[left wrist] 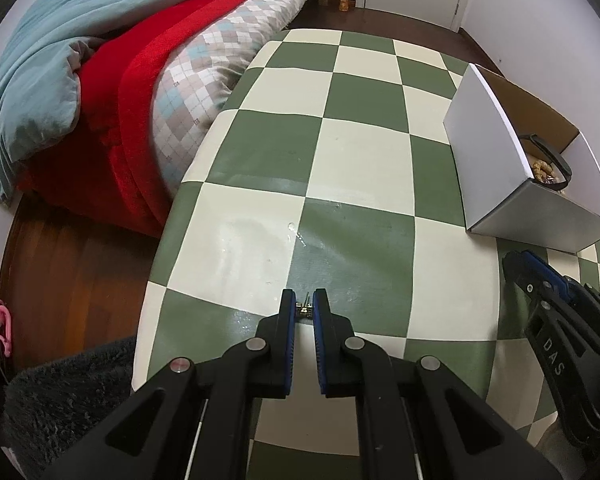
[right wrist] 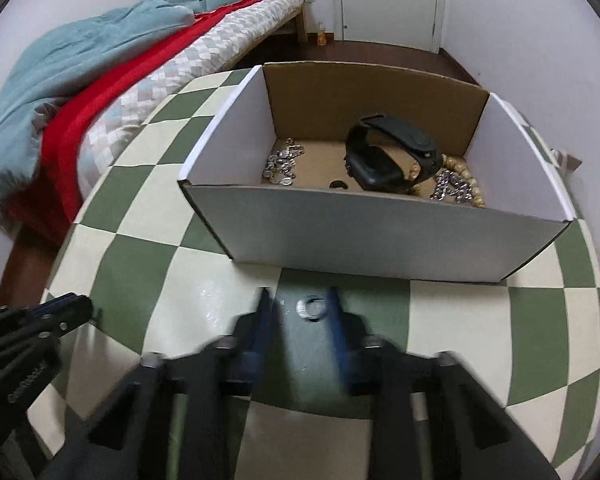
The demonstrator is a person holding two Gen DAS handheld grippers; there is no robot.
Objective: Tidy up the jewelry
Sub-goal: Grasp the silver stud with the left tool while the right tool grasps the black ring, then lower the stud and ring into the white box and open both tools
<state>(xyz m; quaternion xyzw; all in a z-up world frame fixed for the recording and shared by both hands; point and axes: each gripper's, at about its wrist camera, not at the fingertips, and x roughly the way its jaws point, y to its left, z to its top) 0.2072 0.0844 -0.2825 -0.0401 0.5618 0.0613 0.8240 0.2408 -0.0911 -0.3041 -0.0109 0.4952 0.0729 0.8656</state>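
My left gripper (left wrist: 303, 307) is shut on a small gold-and-dark jewelry piece (left wrist: 304, 309) just above the checkered table (left wrist: 364, 184). My right gripper (right wrist: 299, 306) is open, its blurred fingers either side of a silver ring (right wrist: 310, 308) that lies on a green square. A white cardboard box (right wrist: 380, 228) stands just beyond the ring; it also shows in the left wrist view (left wrist: 496, 160). Inside it lie a black watch (right wrist: 392, 156), silver chains (right wrist: 282, 164), a bead bracelet (right wrist: 466, 184) and a dark ring (right wrist: 339, 185).
A bed with red, teal and checked bedding (left wrist: 140, 72) runs along the table's left side. A grey fluffy rug (left wrist: 60, 400) lies on the wood floor at lower left. A small bottle (right wrist: 321, 35) stands by the far wall.
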